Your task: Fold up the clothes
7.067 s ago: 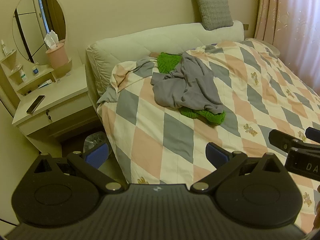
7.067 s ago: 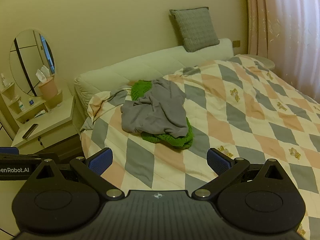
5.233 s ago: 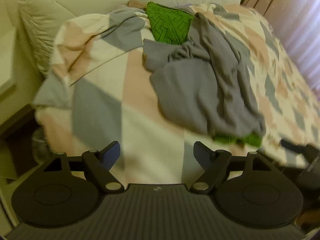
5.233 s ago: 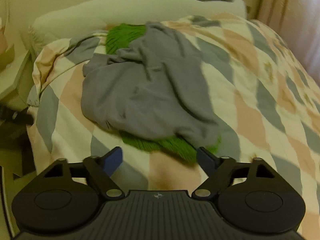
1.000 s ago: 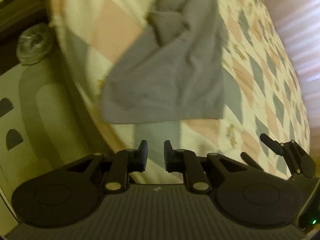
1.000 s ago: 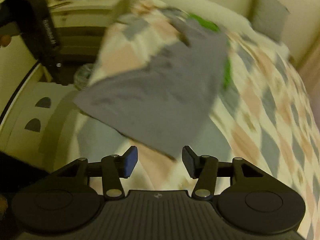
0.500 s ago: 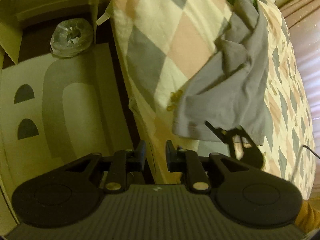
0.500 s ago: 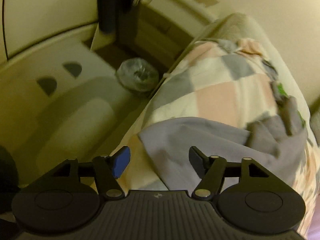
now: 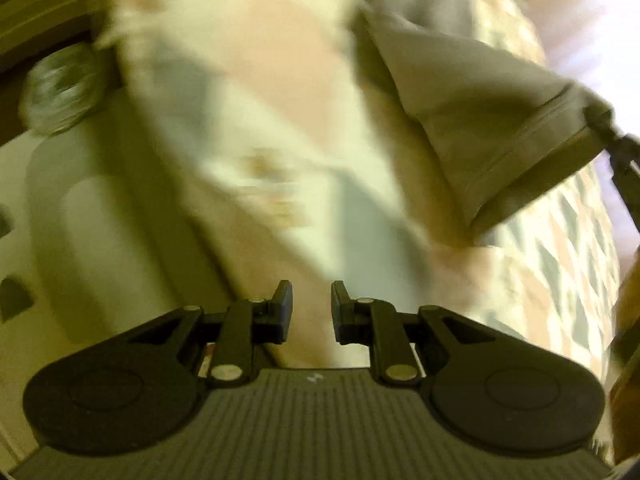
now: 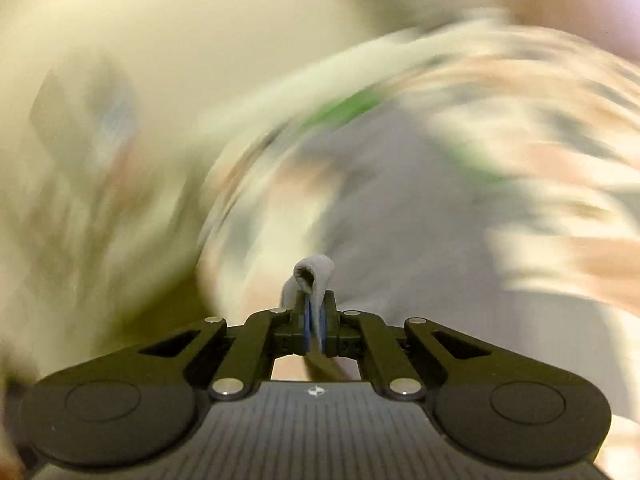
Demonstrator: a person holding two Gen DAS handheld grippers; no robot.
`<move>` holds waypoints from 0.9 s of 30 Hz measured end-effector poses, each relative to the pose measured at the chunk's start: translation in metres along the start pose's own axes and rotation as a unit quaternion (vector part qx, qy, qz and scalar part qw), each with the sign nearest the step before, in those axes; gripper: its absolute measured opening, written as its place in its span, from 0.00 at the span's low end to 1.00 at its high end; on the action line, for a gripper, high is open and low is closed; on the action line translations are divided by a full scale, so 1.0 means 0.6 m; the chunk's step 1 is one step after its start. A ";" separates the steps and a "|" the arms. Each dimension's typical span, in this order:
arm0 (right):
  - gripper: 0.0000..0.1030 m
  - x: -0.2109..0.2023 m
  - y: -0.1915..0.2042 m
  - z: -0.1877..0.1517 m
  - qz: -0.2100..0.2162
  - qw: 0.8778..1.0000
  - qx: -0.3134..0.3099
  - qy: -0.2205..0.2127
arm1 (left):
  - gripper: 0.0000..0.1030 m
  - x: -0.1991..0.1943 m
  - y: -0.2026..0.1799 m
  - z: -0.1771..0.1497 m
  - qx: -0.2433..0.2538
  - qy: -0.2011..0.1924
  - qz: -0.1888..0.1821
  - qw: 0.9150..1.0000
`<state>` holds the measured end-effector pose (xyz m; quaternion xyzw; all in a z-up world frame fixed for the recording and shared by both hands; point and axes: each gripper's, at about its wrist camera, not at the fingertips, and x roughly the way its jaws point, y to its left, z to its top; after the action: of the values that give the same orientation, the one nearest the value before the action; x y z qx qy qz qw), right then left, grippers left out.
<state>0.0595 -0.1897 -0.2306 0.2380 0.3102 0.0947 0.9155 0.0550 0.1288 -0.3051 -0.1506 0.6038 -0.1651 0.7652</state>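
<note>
Right gripper (image 10: 315,320): blue pads clamped tight on a fold of the grey garment (image 10: 400,216), a small loop of cloth poking up just past the fingertips. Rest of that grey cloth streaming away ahead and to the right, over the checked quilt (image 10: 560,168). Smear of green (image 10: 344,108) beyond the grey, likely a second piece of clothing, too blurred to name. Everything past the fingers in the right wrist view heavily motion-blurred; pale wall above.

Left gripper (image 9: 311,312): narrow gap between the two black fingers (image 9: 282,308), nothing in it. Pointed steeply down at the side of the bed, pads clear of any cloth. Beyond the tips, quilt (image 9: 260,92) in pink, grey and cream diamonds draping over the bed edge. Up and right, grey garment (image 9: 476,112) lifted off the quilt, hem stretched taut toward the right edge of frame, its corner pinched by the right gripper (image 9: 608,128), seen there as a dark arm. Garment well apart from the left fingers. To the left, pale floor mat (image 9: 92,220) with dark arch shapes; farther up left, a crumpled clear plastic bag (image 9: 60,88) by the bed base, blurred.
</note>
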 end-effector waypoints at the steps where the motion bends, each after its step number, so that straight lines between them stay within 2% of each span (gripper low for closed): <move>1: 0.03 -0.036 -0.058 0.028 -0.024 0.998 0.055 -0.033 | 0.15 0.016 -0.034 0.002 0.015 -0.002 -0.012 1.000; 2: 0.04 -0.073 -0.115 0.056 -0.047 0.991 0.110 -0.066 | 0.16 0.033 -0.068 0.003 0.028 -0.005 -0.024 0.999; 4: 0.04 -0.109 -0.222 0.074 -0.099 0.977 0.169 -0.078 | 0.24 0.072 -0.148 0.002 0.060 -0.014 -0.050 0.997; 6: 0.04 -0.122 -0.340 0.066 -0.138 0.958 0.244 -0.060 | 0.28 0.114 -0.230 -0.005 0.112 -0.028 -0.054 0.992; 8: 0.04 -0.123 -0.445 0.042 -0.169 0.938 0.302 -0.034 | 0.28 0.159 -0.310 -0.027 0.181 -0.049 -0.026 0.982; 9: 0.05 -0.120 -0.488 0.029 -0.175 0.928 0.330 -0.022 | 0.28 0.181 -0.346 -0.037 0.209 -0.058 -0.014 0.976; 12: 0.05 -0.099 -0.590 -0.023 -0.156 0.903 0.400 0.020 | 0.30 0.234 -0.388 -0.050 0.183 -0.058 -0.021 0.981; 13: 0.05 -0.090 -0.612 -0.037 -0.143 0.897 0.416 0.035 | 0.32 0.244 -0.398 -0.053 0.179 -0.064 -0.006 0.982; 14: 0.05 -0.083 -0.624 -0.048 -0.138 0.895 0.423 0.046 | 0.32 0.253 -0.412 -0.057 0.198 -0.076 0.022 0.977; 16: 0.17 -0.071 -0.643 -0.065 -0.122 0.892 0.432 0.059 | 0.41 0.270 -0.441 -0.066 0.238 -0.101 0.078 0.963; 17: 0.21 -0.070 -0.650 -0.070 -0.109 0.888 0.444 0.054 | 0.44 0.276 -0.452 -0.069 0.263 -0.112 0.102 0.953; 19: 0.45 -0.074 -0.665 -0.080 -0.073 0.872 0.483 0.036 | 0.49 0.298 -0.476 -0.078 0.325 -0.130 0.153 0.924; 20: 0.50 -0.076 -0.667 -0.086 -0.060 0.867 0.494 0.026 | 0.49 0.310 -0.486 -0.082 0.355 -0.138 0.176 0.908; 21: 0.56 -0.071 -0.667 -0.083 -0.059 0.872 0.486 0.029 | 0.50 0.325 -0.493 -0.090 0.387 -0.144 0.196 0.889; 22: 0.58 -0.065 -0.667 -0.079 -0.060 0.877 0.476 0.032 | 0.50 0.339 -0.501 -0.098 0.419 -0.151 0.215 0.869; 23: 0.58 -0.058 -0.667 -0.075 -0.061 0.882 0.465 0.036 | 0.50 0.354 -0.508 -0.105 0.449 -0.157 0.233 0.848; 24: 0.58 -0.048 -0.662 -0.065 -0.067 0.894 0.441 0.043 | 0.46 0.370 -0.511 -0.106 0.474 -0.164 0.246 0.829; 25: 0.57 -0.038 -0.656 -0.054 -0.074 0.906 0.414 0.051 | 0.21 0.380 -0.511 -0.106 0.497 -0.170 0.257 0.811; 26: 0.51 -0.028 -0.645 -0.041 -0.084 0.921 0.376 0.062 | 0.06 0.390 -0.511 -0.106 0.518 -0.175 0.268 0.794; 27: 0.26 -0.020 -0.633 -0.031 -0.092 0.933 0.340 0.073 | 0.06 0.393 -0.510 -0.101 0.526 -0.176 0.275 0.785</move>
<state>0.0483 -0.5166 -0.4249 0.4984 0.4102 -0.0836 0.7591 0.0256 -0.2513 -0.3934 0.4211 0.2943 -0.2098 0.8319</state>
